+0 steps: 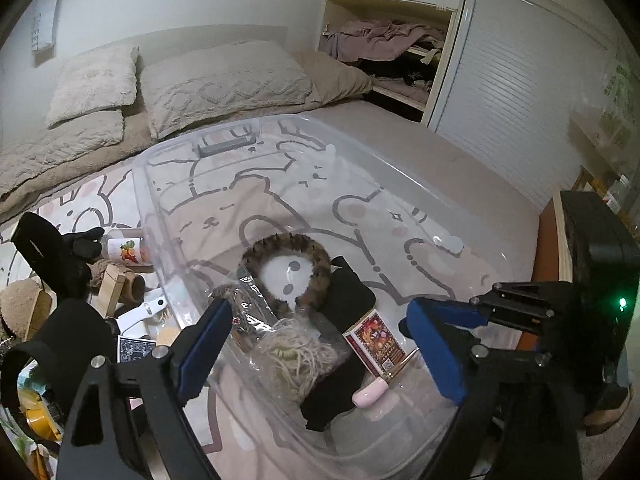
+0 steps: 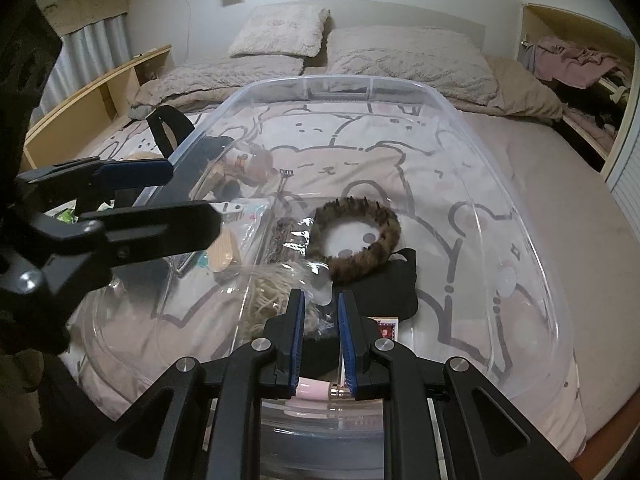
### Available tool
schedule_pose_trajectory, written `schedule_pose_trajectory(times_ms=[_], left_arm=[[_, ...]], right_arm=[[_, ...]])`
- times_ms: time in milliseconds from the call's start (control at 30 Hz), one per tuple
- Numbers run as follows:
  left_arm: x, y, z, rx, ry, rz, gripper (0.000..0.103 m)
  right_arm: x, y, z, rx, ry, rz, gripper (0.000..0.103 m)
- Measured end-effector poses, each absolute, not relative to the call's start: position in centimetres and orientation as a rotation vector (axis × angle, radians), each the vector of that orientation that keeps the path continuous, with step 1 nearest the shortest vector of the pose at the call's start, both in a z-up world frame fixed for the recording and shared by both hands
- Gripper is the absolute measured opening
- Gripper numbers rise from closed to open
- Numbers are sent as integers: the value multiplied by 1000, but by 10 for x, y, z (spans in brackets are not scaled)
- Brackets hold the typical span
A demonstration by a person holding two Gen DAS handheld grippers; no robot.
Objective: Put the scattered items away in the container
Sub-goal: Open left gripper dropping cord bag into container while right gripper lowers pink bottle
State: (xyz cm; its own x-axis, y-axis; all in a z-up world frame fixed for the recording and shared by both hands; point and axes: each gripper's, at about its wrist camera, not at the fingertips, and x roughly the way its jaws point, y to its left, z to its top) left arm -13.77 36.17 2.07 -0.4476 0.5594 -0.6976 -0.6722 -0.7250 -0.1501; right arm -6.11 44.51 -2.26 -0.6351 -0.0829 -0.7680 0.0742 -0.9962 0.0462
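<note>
Your left tool (image 1: 316, 344) is spread wide over the clear container (image 1: 168, 216) on the bed (image 1: 460, 160), nothing between its pads; directly under it lie the bagged string bundle (image 1: 296, 356), red card box (image 1: 376, 340) and pink-capped tube (image 1: 372, 392). Your right tool (image 2: 320, 344) is pressed together, empty, above that same tube (image 2: 312, 391). The fur ring (image 2: 356, 240) lies beyond. Only your left view shows the leftover clutter outside the container's wall, such as the juice bottle (image 1: 126, 250).

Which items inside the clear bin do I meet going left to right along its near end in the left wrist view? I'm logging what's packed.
Bagged twine bundle → red patterned box → pink tube.
</note>
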Motion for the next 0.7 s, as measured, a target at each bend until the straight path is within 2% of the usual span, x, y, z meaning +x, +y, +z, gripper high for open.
schedule_pose_trajectory(times_ms=[700], left_arm=[[-131, 340, 18, -982, 210, 2219, 89]], right_arm=[[-62, 446, -24, 1273, -9, -2780, 17]])
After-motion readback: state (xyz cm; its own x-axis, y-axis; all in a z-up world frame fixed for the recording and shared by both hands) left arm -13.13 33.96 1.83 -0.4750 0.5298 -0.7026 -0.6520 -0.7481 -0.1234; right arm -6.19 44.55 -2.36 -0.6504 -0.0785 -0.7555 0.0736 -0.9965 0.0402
